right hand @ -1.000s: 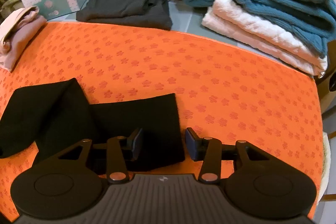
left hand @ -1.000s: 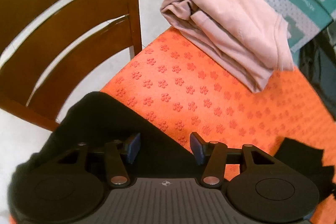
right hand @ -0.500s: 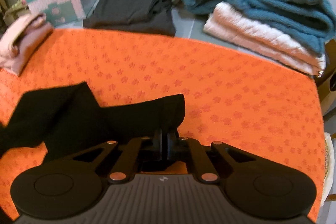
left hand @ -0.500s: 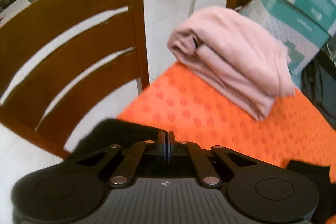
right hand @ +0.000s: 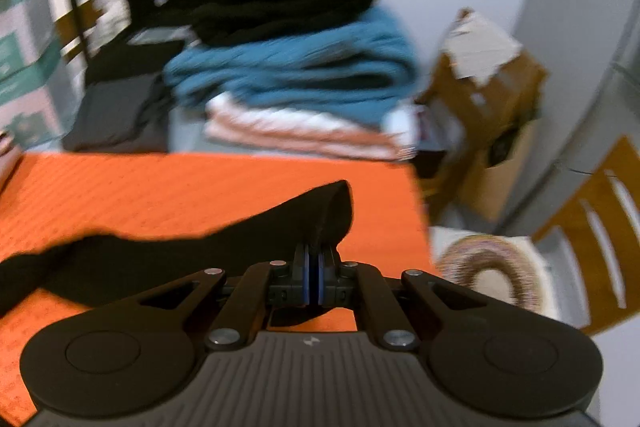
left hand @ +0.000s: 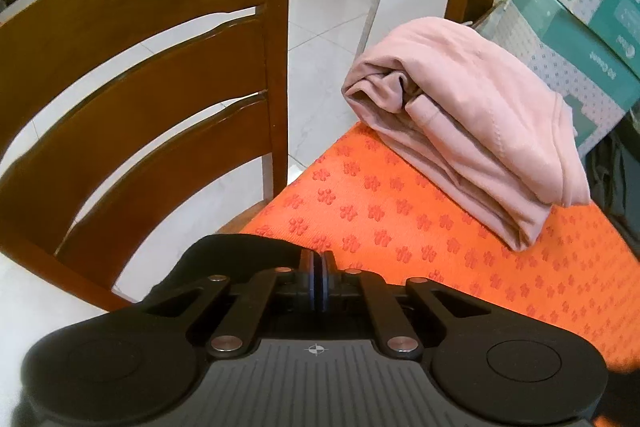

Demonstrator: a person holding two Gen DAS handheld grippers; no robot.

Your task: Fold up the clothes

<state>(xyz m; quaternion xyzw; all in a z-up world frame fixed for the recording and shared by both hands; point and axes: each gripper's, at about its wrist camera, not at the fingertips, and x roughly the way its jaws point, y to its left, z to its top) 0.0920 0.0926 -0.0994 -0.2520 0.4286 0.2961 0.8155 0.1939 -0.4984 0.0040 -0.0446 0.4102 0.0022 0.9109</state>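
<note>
Both grippers — left gripper (left hand: 319, 277), right gripper (right hand: 314, 277) — pinch the black garment (right hand: 224, 247).

Left gripper (left hand: 319, 267) angled steeply down, jaws pressed together, pinching black cloth (left hand: 240, 247). Right gripper (right hand: 314, 269) tilted down likewise, clamped on black cloth (right hand: 280, 231).

Domestic dining area. Indicators: wooden slat-back dining chair (left hand: 152, 99), tiled floor (left hand: 320, 39), orange flower-patterned cloth (left hand: 440, 227) covering the surface, stacked folded clothes (right hand: 296, 67), cardboard box (right hand: 492, 131).
</note>
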